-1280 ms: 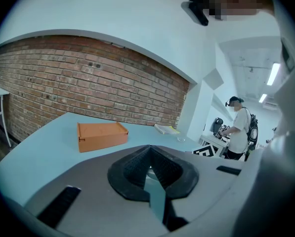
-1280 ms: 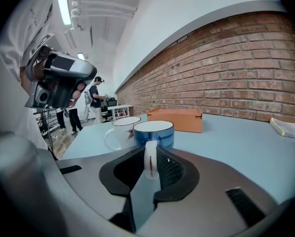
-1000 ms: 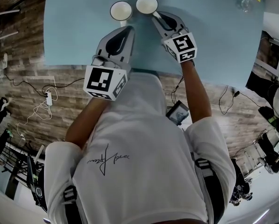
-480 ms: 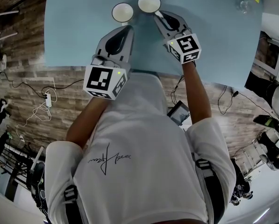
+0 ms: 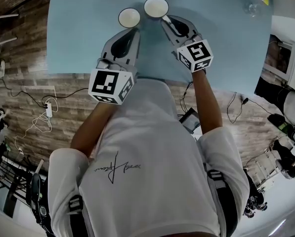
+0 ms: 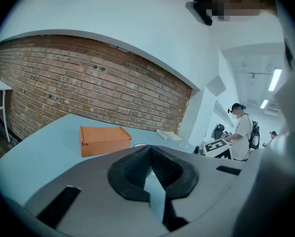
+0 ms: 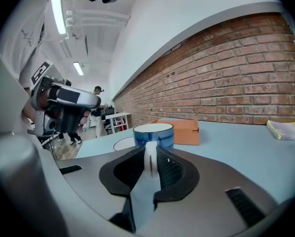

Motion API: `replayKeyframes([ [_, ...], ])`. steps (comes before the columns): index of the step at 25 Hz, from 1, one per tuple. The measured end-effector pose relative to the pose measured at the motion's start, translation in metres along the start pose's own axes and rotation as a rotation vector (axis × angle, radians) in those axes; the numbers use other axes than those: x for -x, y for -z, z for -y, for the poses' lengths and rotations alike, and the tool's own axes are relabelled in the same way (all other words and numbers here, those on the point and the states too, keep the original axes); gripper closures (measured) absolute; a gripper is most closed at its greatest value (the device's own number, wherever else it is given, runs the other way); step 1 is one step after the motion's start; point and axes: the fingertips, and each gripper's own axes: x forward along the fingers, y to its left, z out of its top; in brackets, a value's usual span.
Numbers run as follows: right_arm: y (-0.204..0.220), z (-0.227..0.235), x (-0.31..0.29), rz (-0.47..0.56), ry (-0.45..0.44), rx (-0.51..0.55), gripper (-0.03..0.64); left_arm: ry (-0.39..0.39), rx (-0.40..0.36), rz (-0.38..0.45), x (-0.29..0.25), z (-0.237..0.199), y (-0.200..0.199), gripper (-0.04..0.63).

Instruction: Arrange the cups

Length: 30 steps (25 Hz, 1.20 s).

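On the head view, the left gripper [image 5: 131, 32] lies at about eleven o'clock from the person's chest, over the blue table [image 5: 78, 28]. Its jaws are pressed together with nothing between them, as the left gripper view confirms [image 6: 150, 152]. Just beyond its tip, at twelve o'clock, stands the left cup [image 5: 129, 18], round and white inside, with nothing holding it. At about two o'clock from that cup, close but apart from it, is the right cup [image 5: 156, 7]. In the right gripper view this cup [image 7: 153, 134] is blue outside with a white rim and lining. Its white handle [image 7: 151, 158] points back toward the person and is pinched between the jaws of the right gripper [image 5: 166, 19]. The cup's base is hidden, so I cannot tell whether it rests on the table.

The task looks to be midway. Both cups are gathered at the far middle of the table. One seems placed, while the other is in the grip and has yet to be set down and let go.
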Motion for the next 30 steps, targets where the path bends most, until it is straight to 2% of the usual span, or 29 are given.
replayKeyframes([
  [11,-0.025,0.008,0.007,0.02,-0.005,-0.007,0.543,0.003,0.019,0.02,-0.011,0.003,-0.008,0.589],
  [30,-0.076,0.026,-0.019,0.065,-0.023,-0.011,0.543,-0.038,0.056,0.052,-0.02,-0.017,-0.023,0.589],
])
